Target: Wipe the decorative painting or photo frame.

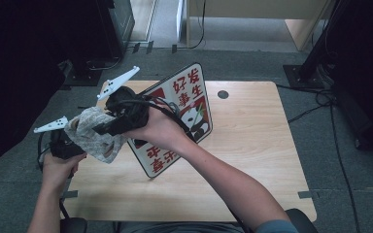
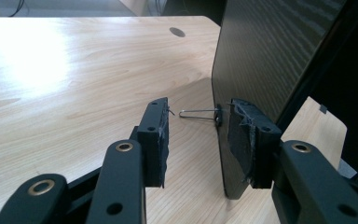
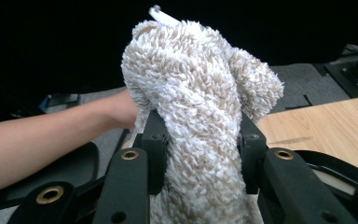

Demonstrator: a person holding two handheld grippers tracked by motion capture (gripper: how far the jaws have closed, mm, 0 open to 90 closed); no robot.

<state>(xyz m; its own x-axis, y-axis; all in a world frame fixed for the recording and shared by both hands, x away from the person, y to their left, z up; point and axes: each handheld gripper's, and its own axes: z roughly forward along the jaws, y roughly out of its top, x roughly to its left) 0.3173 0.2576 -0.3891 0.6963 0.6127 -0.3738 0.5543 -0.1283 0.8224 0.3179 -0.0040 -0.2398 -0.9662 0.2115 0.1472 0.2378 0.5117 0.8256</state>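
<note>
A sign board [image 1: 184, 92] with red characters and a panda stands tilted on one corner on the wooden table [image 1: 252, 145]. My right gripper [image 1: 100, 130] is held up left of it, shut on a fluffy beige-and-white cloth [image 1: 92, 141]. In the right gripper view the cloth [image 3: 191, 84] bulges up between the jaws of the right gripper [image 3: 200, 140]. My left gripper [image 2: 193, 135] has its jaws apart at the board's black back [image 2: 261, 56]. The board's edge lies against the right jaw. A thin wire hook [image 2: 198, 112] crosses the gap. The cloth hides the left jaws in the high view.
A round cable hole [image 1: 223, 94] sits near the table's far edge. Cables [image 1: 330, 111] trail on the floor at the right. Dark equipment stands at the back left, and pale wooden furniture [image 1: 301, 29] at the back. Bare tabletop lies right of the board.
</note>
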